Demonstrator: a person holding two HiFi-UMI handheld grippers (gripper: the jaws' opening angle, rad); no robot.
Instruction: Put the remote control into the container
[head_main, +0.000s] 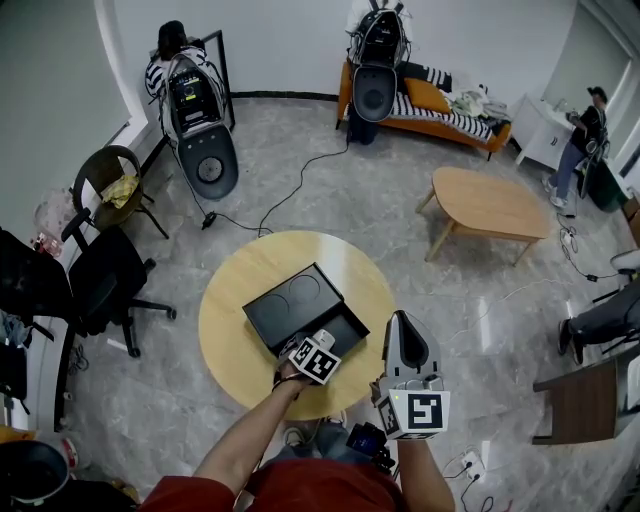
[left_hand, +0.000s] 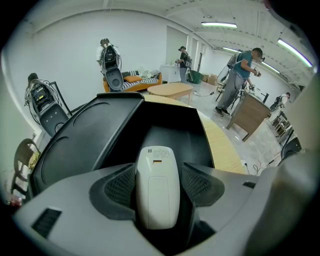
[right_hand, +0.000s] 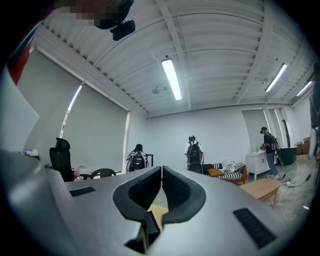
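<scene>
A white remote control (left_hand: 157, 187) lies back side up between the black pads of my left gripper (left_hand: 157, 182), which is shut on it. It hangs over the near end of the open black container (left_hand: 165, 132), whose lid (left_hand: 87, 137) lies flat to the left. In the head view the left gripper (head_main: 305, 352) is at the container's (head_main: 335, 332) near edge on the round wooden table (head_main: 235, 345). My right gripper (head_main: 405, 345) is held off the table's right rim, tilted up; its jaws (right_hand: 161, 180) are shut with nothing between them.
Black office chairs (head_main: 105, 280) stand left of the table. A low wooden coffee table (head_main: 490, 205) and an orange sofa (head_main: 440, 105) are at the back right. Cables (head_main: 300, 180) run across the floor. A wooden desk (head_main: 590, 400) is at the right, with people standing around the room.
</scene>
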